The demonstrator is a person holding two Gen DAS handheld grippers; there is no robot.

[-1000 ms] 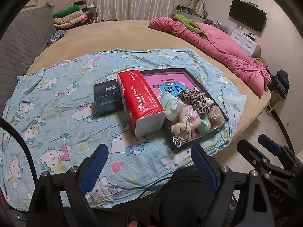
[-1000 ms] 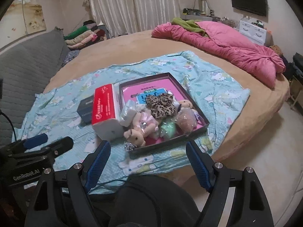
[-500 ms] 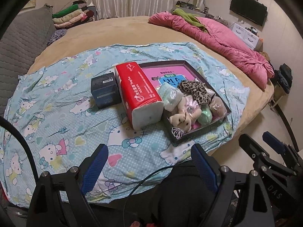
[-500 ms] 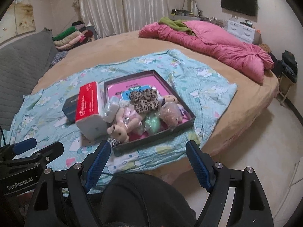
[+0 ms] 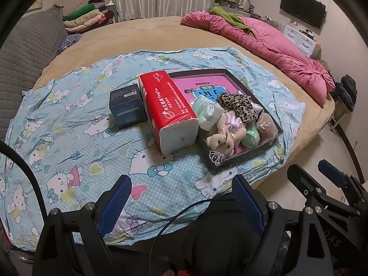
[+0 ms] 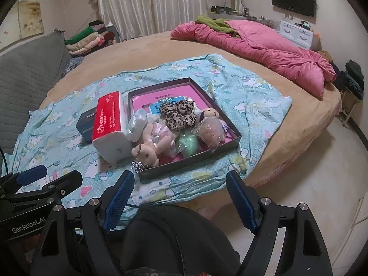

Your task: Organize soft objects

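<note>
A dark shallow tray [image 5: 264, 147] [image 6: 234, 132] lies on a blue cartoon-print sheet [image 5: 76, 119] [image 6: 253, 101] spread over a round bed. In it sit a beige plush bear [image 5: 222, 142] [image 6: 149, 147], a leopard-print scrunchie [image 5: 239, 105] [image 6: 179, 113], a green soft ball [image 5: 251, 135] [image 6: 188, 145], a bagged brown plush [image 5: 266, 125] [image 6: 210, 131] and a wrapped white pack [image 5: 207, 110] [image 6: 136, 124]. A red tissue pack [image 5: 170, 110] [image 6: 110, 122] and a dark blue box [image 5: 126, 107] [image 6: 84, 122] lie left of the tray. My left gripper [image 5: 179, 195] and right gripper [image 6: 180, 191] hover short of the bed's near edge, both open and empty.
A pink quilt [image 5: 264, 39] [image 6: 264, 48] lies across the bed's far right. Folded clothes [image 5: 87, 18] [image 6: 89, 38] are stacked at the back left beside a grey padded headboard [image 5: 25, 46]. Bare floor [image 6: 310, 172] lies to the right. A person's dark clothing [image 6: 172, 241] fills the lower middle.
Both views have shifted slightly, so the tray and packs sit a little differently in frame. Nothing on the bed has moved and both grippers remain open.
</note>
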